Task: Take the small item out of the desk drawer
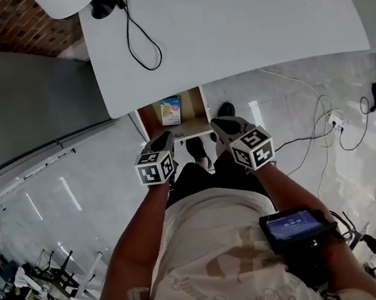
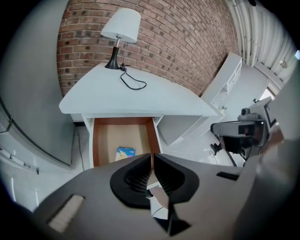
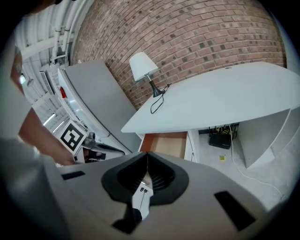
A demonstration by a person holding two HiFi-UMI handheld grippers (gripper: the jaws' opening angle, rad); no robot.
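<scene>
Held low before the person's body, the left gripper (image 1: 165,136) has its jaws together, with nothing between them. Just beyond its tip the drawer (image 1: 194,107) stands open, its back part hidden under the white table (image 1: 240,27). The small blue-and-yellow item (image 1: 171,110) lies inside, uncovered from above, its print too small to read. The right gripper (image 1: 218,125) has its jaws closed too, and empty.
</scene>
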